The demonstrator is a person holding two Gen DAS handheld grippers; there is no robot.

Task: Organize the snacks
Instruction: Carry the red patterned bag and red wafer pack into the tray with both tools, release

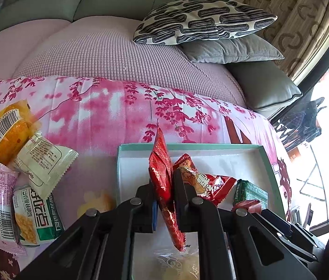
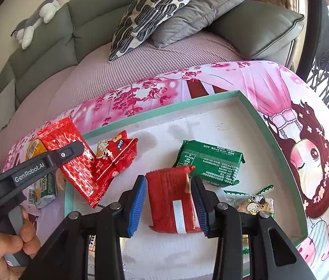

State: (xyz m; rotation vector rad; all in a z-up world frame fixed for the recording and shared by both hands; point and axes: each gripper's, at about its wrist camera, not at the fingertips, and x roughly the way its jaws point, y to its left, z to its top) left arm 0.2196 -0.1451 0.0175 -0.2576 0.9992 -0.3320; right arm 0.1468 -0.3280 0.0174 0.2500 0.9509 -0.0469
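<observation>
Pink flowered cloth [image 1: 108,107] covers the table we work at, with a sofa [image 2: 47,37] behind it. On that cloth sits the shallow teal-rimmed box [image 2: 159,113], white inside, which we take to be the place for the snacks. It already holds a green packet [image 2: 211,163], a small red printed bag [image 2: 115,156] and a little cartoon-printed sweet [image 2: 253,204] near the right-hand side. A loose heap [image 1: 19,163] of orange, pink and white packs waits outside the box, on the cloth to the left.

Our left tongs [image 1: 164,200] are closed on a long shiny red packet [image 1: 162,168], gripping it mid-length and holding it on edge above the near-left part of the box, its long axis running away from us. Our right tongs [image 2: 169,200] stand open around a dark red bar [image 2: 171,200] lying flat on the box floor, long axis pointing straight out between the pads [image 2: 138,205]. Each pad sits just beside a long edge; whether either one touches the wrapper we cannot quite tell.

So the bar lies squarely between the right tongs, already aligned for a straight squeeze or a clean retreat. The left arm is nearer the unsorted heap, and its packet likely needs to go down first.
</observation>
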